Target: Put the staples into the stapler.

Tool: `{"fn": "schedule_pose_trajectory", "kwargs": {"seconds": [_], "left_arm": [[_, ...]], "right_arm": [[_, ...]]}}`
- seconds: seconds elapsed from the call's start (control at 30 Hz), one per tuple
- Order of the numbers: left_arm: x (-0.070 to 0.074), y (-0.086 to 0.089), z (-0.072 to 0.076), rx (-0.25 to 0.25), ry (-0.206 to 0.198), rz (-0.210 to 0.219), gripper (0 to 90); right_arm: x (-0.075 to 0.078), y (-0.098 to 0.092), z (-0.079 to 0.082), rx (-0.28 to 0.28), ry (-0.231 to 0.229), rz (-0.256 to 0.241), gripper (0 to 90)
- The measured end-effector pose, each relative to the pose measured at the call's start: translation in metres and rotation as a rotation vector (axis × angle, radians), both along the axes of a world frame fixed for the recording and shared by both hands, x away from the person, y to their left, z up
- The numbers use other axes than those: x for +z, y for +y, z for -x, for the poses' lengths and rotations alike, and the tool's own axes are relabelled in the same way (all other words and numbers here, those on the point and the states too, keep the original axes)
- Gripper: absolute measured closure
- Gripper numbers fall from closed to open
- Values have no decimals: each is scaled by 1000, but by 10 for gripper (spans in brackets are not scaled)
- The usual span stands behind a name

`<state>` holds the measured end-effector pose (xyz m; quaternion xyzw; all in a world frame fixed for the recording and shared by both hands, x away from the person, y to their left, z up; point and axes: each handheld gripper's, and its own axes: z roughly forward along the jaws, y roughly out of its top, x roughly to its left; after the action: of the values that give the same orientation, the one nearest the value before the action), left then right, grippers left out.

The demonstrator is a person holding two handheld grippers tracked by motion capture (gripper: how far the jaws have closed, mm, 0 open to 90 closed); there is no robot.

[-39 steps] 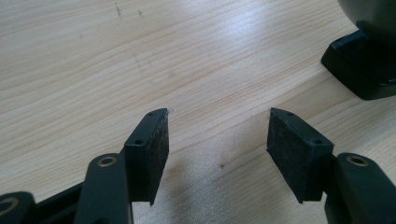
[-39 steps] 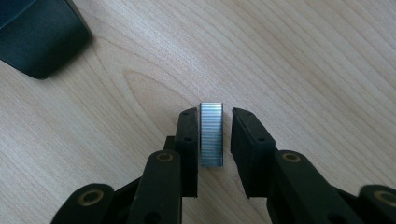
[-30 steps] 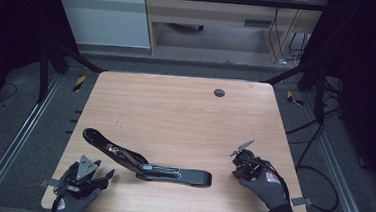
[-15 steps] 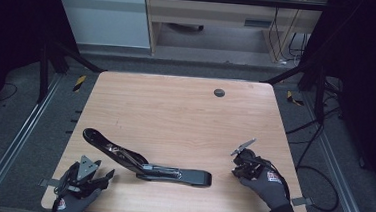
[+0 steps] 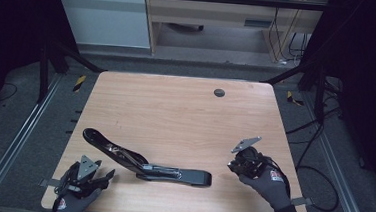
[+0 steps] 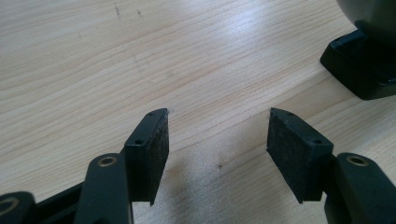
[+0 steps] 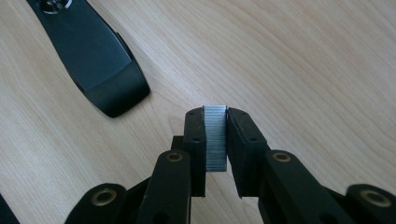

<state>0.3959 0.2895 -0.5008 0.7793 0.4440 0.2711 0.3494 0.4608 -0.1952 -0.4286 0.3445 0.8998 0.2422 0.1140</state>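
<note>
Silvery metal catches the eye first: a strip of staples (image 7: 215, 138), finely ribbed, stands pinched between the pads of the right tongs (image 7: 215, 116) in the right gripper view. From the high view that strip is too small to make out; there the right tongs (image 5: 236, 163) sit low over the table (image 5: 175, 110) near its right front, held in a gloved hand (image 5: 266, 179).

Pale wood with long, soft grain makes up the table top, with a small dark round fitting (image 5: 219, 92) near the far edge. A black stapler (image 5: 144, 160) lies opened out on the front of the table, its curved top arm swung up to the left and its flat base stretched right. The right gripper view shows the base's rounded, matte end (image 7: 100, 65) close by, apart from the staples.

The left tongs (image 5: 102, 176) rest at the left front corner, near the stapler's arm. The left gripper view shows them (image 6: 217, 135) spread wide over bare wood, their dark pads (image 6: 159, 154) rough and foam-like, with a blocky black part of the stapler (image 6: 362, 65) at the upper right.
</note>
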Motion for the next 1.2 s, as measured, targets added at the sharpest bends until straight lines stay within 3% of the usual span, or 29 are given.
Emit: {"fn": "schedule_pose_trajectory", "kwargs": {"seconds": [0.4, 0.8, 0.97, 1.2], "left_arm": [[0, 0, -2, -4, 11, 7, 385], [-1, 0, -3, -4, 18, 23, 386], [-1, 0, -3, -11, 18, 19, 386], [-1, 0, -2, -17, 18, 17, 387]], "right_arm": [[20, 11, -5, 87, -54, -44, 783], [32, 27, -11, 222, -84, -60, 784], [36, 34, -15, 256, -85, -67, 783], [37, 42, -20, 335, -64, -30, 783]]}}
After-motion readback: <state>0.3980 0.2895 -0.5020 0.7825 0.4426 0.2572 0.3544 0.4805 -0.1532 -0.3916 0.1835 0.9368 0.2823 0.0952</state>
